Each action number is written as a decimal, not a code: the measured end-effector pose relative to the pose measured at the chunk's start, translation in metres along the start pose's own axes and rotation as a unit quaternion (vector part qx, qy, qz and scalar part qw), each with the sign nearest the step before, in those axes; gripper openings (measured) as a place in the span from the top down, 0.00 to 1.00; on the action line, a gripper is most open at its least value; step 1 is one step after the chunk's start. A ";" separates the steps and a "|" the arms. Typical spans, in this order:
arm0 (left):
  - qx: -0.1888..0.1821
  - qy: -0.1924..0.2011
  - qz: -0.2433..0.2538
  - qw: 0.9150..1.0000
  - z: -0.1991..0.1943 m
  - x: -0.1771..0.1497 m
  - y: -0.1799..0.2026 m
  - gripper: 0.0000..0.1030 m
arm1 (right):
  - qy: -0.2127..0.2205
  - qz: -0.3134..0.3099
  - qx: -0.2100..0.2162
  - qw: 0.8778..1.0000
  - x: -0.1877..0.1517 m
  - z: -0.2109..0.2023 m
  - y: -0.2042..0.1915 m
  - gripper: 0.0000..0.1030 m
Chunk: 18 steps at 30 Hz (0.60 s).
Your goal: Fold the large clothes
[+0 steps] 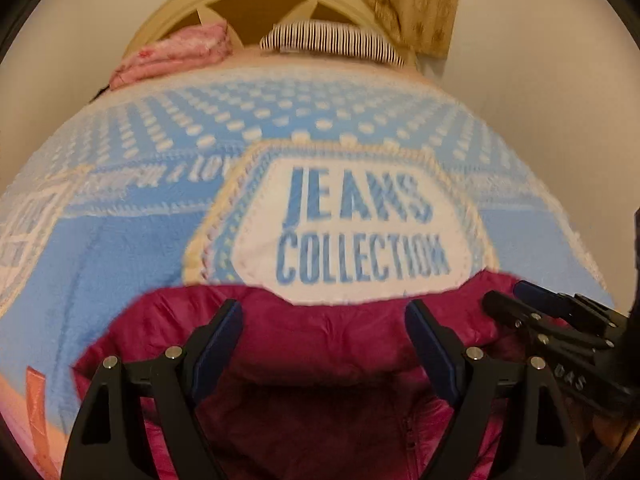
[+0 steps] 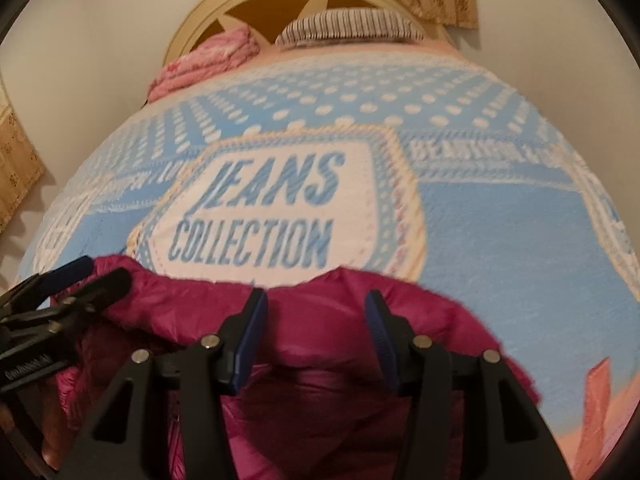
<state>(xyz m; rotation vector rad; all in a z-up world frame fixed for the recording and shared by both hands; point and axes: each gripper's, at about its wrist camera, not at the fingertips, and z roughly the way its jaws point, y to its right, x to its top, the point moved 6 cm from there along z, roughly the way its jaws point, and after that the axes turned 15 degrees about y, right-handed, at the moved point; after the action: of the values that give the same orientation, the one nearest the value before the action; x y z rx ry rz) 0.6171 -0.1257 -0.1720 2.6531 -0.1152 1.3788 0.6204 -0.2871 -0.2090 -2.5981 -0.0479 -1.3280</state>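
The left claw (image 1: 324, 320) stood wide and empty over the left part of the magenta jacket (image 1: 320, 360), which lay bunched on the bed below the "JEANS COLLECTION" blanket (image 1: 120, 248) panel; the right claw (image 2: 316, 312) stood moderately open and empty over the jacket's right part. A clean fold likely required pinching matching hem corners and lifting evenly. Only the right view showed the blanket's right border lettering.

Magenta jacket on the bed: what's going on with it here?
A person holds two handheld grippers over a magenta puffer jacket lying on a blue "JEANS COLLECTION" blanket. The left gripper and right gripper sit side by side above it, jaws open, gripping nothing. The jacket looks bunched, not yet neatly folded.
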 end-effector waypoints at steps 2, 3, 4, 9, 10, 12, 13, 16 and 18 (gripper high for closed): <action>0.005 -0.015 0.004 1.000 0.009 -0.015 -0.001 0.19 | -0.008 -0.006 0.001 1.000 -0.012 0.002 -0.001 0.47; 0.010 -0.020 0.009 1.000 0.012 -0.024 -0.002 0.19 | -0.010 -0.011 0.000 1.000 -0.016 0.001 0.000 0.47; 0.011 -0.019 0.014 1.000 0.013 -0.030 -0.003 0.19 | -0.013 -0.023 -0.003 1.000 -0.023 0.002 0.000 0.48; 0.021 -0.009 0.034 0.999 0.013 -0.040 0.000 0.19 | -0.016 -0.031 -0.002 0.999 -0.033 -0.001 0.002 0.47; 0.025 -0.010 0.038 0.999 0.015 -0.041 0.001 0.19 | -0.016 -0.030 -0.002 0.999 -0.033 -0.001 0.002 0.47; 0.028 -0.010 0.044 0.999 0.018 -0.043 0.003 0.18 | -0.015 -0.028 -0.003 0.999 -0.035 0.000 0.002 0.47; 0.028 -0.010 0.045 0.999 0.019 -0.045 0.003 0.17 | -0.013 -0.027 -0.004 1.000 -0.037 0.001 0.003 0.47; 0.029 -0.007 0.047 0.998 0.021 -0.048 0.003 0.16 | -0.005 -0.034 -0.009 0.999 -0.041 0.003 0.002 0.46; 0.029 -0.006 0.047 0.998 0.021 -0.049 0.003 0.15 | -0.001 -0.041 -0.014 0.999 -0.043 0.004 0.001 0.45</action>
<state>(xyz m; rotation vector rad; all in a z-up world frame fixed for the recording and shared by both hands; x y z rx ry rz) 0.6061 -0.1323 -0.2236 2.7365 -0.2071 1.4156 0.5984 -0.2840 -0.2459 -2.6478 -0.1384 -1.3629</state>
